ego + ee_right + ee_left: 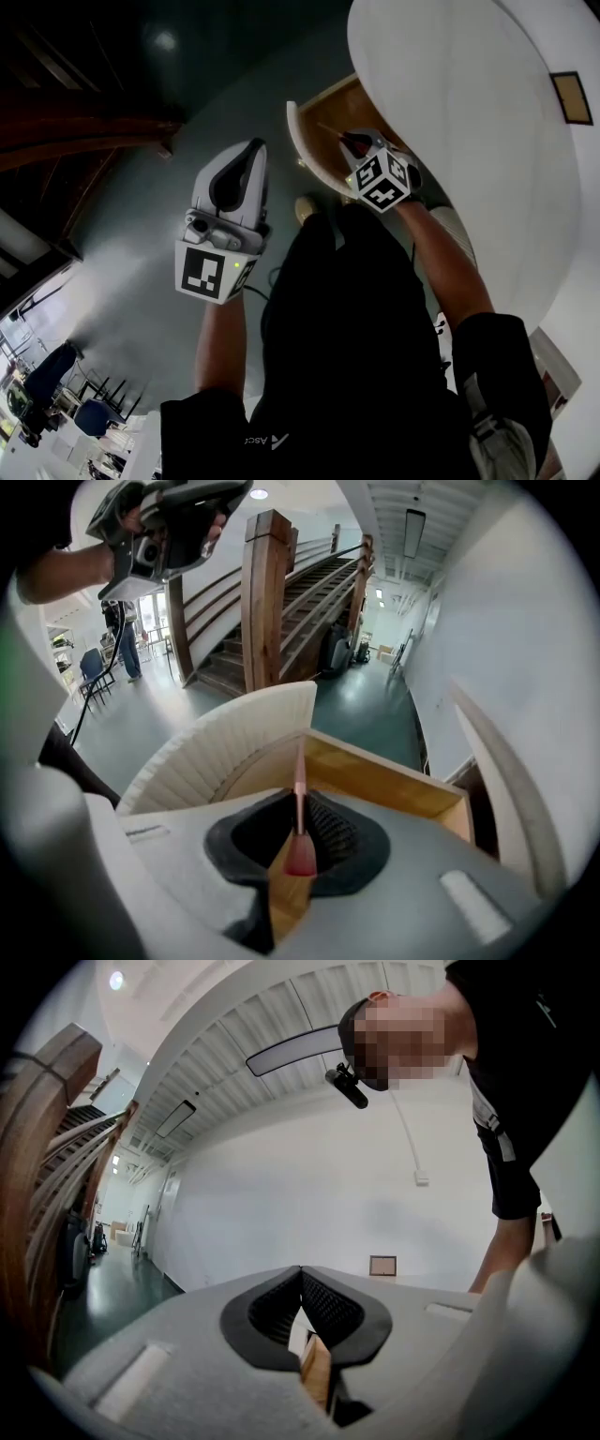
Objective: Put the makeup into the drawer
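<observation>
Head view: two grippers show. The left gripper (251, 150) hangs over the dark green floor (187, 94), apart from everything. The right gripper (351, 142) points down into the one open drawer (303, 141), which has a curved white front and a wooden inside and sits under a round white table (450, 94). Wooden stairs (75, 131) run along the left.

Left gripper view: the jaws are closed tip to tip with nothing between them. Beyond them stand a white wall (281, 1204) and one small frame (382, 1266).

Right gripper view: the jaws stand narrow, clamped on the one piece of makeup (299, 780), a slim pink stick with a thicker red end. Its thin end points out over the drawer's wooden inside; whether it touches the wood, I cannot tell. The stairs rise behind.
</observation>
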Demonstrator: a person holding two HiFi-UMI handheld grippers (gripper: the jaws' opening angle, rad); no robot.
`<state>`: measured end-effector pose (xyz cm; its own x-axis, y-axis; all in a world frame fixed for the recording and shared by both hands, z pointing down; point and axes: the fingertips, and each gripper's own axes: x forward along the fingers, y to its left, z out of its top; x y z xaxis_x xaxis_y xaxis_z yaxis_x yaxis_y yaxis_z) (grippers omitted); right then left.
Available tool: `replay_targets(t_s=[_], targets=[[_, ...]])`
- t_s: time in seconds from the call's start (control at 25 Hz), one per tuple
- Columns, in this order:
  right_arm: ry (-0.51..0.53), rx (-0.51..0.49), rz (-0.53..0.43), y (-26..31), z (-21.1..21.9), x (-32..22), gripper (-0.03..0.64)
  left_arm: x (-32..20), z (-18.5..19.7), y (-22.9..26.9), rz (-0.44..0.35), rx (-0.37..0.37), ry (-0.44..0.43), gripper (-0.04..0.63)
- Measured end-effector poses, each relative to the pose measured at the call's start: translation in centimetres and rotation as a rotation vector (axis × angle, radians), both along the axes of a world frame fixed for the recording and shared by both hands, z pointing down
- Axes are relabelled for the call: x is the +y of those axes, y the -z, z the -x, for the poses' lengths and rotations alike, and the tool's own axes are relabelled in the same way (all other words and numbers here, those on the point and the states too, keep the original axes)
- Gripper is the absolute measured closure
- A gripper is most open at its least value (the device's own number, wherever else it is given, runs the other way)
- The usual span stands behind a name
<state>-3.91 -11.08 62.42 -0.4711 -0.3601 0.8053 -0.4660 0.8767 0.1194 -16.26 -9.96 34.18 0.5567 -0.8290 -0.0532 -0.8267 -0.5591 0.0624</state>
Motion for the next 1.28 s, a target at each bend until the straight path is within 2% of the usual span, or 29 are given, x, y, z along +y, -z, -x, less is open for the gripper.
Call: replay_targets(t_s=[0.64,0.92,1.16,1.28], targets=[[0.104,0.164,0.136,-8.7,1.9,-3.0,0.566,-0.7,2.2,-2.7,0.064,-0.008,0.019,0.584],[0.17,0.224,0.161,-10.8,2.4,-3.8,0.565,-1.5,2.2,-3.1,0.052,0.002,0.029,0.584],[0.183,0.237,0.173,-12.0,2.4,-4.2,0.565,-2.1,2.2,-3.3,0.05,0.002,0.041,0.584],[0.185,0.249,0.178,-12.7,2.3,-4.5,0.563,-2.0,2.3,-4.2,0.09,-0.007,0.047,0.584]])
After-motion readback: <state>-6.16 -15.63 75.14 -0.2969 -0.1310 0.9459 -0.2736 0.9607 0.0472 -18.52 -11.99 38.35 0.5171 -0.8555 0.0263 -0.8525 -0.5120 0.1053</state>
